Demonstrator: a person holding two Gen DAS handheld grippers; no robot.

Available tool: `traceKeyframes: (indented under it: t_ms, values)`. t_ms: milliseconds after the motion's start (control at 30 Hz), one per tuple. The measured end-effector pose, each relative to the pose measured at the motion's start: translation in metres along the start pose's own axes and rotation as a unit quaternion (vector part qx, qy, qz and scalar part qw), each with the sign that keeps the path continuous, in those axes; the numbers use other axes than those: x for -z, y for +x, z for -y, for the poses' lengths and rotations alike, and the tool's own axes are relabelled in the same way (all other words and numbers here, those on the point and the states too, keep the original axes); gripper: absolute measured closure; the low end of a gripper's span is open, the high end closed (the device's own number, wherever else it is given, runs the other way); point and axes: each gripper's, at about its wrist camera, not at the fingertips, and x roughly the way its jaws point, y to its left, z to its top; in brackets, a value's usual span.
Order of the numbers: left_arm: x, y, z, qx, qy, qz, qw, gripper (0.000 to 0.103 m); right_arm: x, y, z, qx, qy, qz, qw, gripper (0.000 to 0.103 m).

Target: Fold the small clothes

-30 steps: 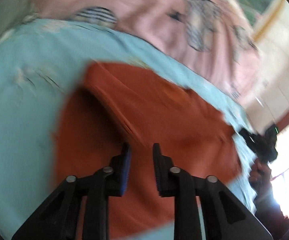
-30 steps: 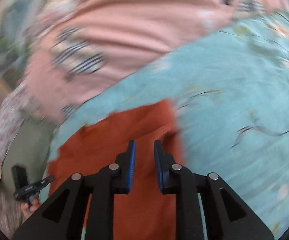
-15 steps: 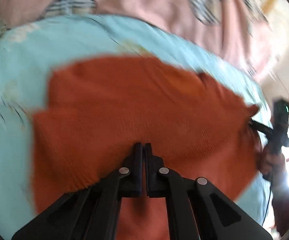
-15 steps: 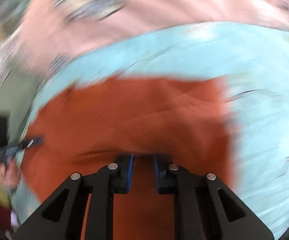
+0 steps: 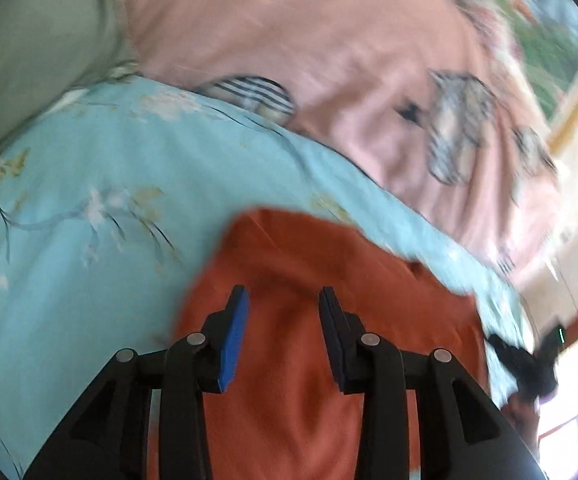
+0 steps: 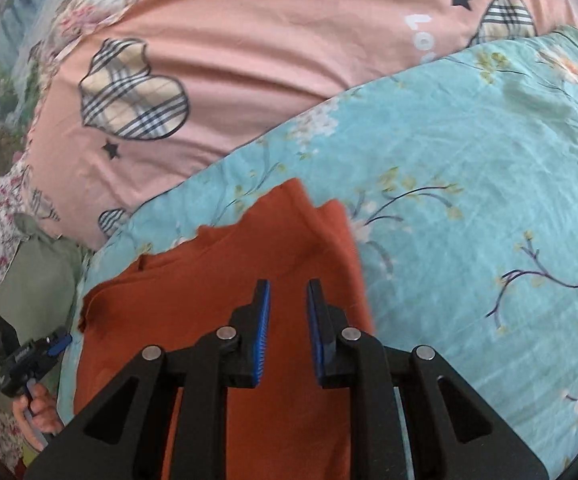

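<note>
Garment: one rust-orange cloth (image 6: 225, 320), lying on the light-blue floral sheet (image 6: 469, 200) of the bed; far edge uneven, with a raised fold toward its right side.
Left gripper (image 5: 282, 312): above the garment's left part; jaws wide apart, nothing between them.
Right gripper (image 6: 288, 304): above the garment's right part; jaws moderately apart, holding nothing.
Surroundings: one pink blanket (image 6: 269, 60) with plaid hearts beyond the sheet; one green pillow (image 5: 37, 48) at far left.
Count: one garment, two grippers.
</note>
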Motion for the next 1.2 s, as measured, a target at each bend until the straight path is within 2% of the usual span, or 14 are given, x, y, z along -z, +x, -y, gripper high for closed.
traceKeyframes:
  t_ms: [100, 200, 267, 367, 433, 533, 567, 633, 733, 867, 1000, 1067, 1133, 1200]
  values:
    - [0.027, -0.001, 0.019, 0.006, 0.031, -0.036, 0.9989, 0.065, 0.008, -0.004, -0.012, -0.013, -0.006, -0.007, 1.000, 0.083]
    - [0.050, 0.004, 0.027, 0.005, 0.039, -0.060, 0.9974, 0.060, 0.025, -0.015, -0.024, -0.032, -0.013, -0.014, 0.999, 0.083]
    - [0.063, 0.004, 0.026, -0.005, 0.026, -0.073, 0.9970, 0.058, 0.040, -0.026, -0.033, -0.045, -0.020, -0.018, 0.999, 0.083]
    - [0.089, -0.010, 0.019, 0.035, -0.020, -0.081, 0.9959, 0.057, 0.069, -0.046, -0.045, -0.067, -0.028, -0.018, 0.997, 0.078]
    - [0.109, -0.023, 0.018, 0.046, -0.037, -0.078, 0.9952, 0.047, 0.091, -0.057, -0.049, -0.078, -0.025, -0.021, 0.996, 0.070]
    - [0.143, -0.042, 0.012, 0.056, -0.083, -0.071, 0.9924, 0.034, 0.117, -0.062, -0.049, -0.089, -0.014, -0.035, 0.995, 0.069]
    - [0.157, -0.045, 0.007, 0.059, -0.113, -0.071, 0.9892, 0.032, 0.128, -0.062, -0.049, -0.092, -0.006, -0.046, 0.995, 0.069]
    - [0.173, -0.047, 0.000, 0.066, -0.139, -0.065, 0.9859, 0.032, 0.140, -0.062, -0.050, -0.096, 0.002, -0.059, 0.994, 0.069]
    - [0.171, -0.047, 0.003, 0.060, -0.141, -0.050, 0.9869, 0.030, 0.152, -0.064, -0.052, -0.101, 0.009, -0.072, 0.992, 0.069]
    - [0.153, -0.033, -0.003, 0.033, -0.162, -0.016, 0.9861, 0.027, 0.158, -0.068, -0.056, -0.105, 0.010, -0.079, 0.991, 0.069]
    - [0.128, -0.019, -0.015, 0.018, -0.190, 0.014, 0.9815, 0.027, 0.156, -0.071, -0.057, -0.105, 0.010, -0.076, 0.991, 0.069]
    - [0.116, -0.014, -0.018, 0.006, -0.197, 0.024, 0.9801, 0.031, 0.154, -0.073, -0.056, -0.104, 0.010, -0.076, 0.992, 0.069]
    - [0.108, -0.010, -0.022, 0.003, -0.205, 0.026, 0.9783, 0.052, 0.152, -0.074, -0.054, -0.104, 0.010, -0.075, 0.992, 0.069]
    - [0.100, -0.008, -0.024, 0.007, -0.210, 0.024, 0.9773, 0.067, 0.150, -0.076, -0.052, -0.103, 0.013, -0.071, 0.992, 0.069]
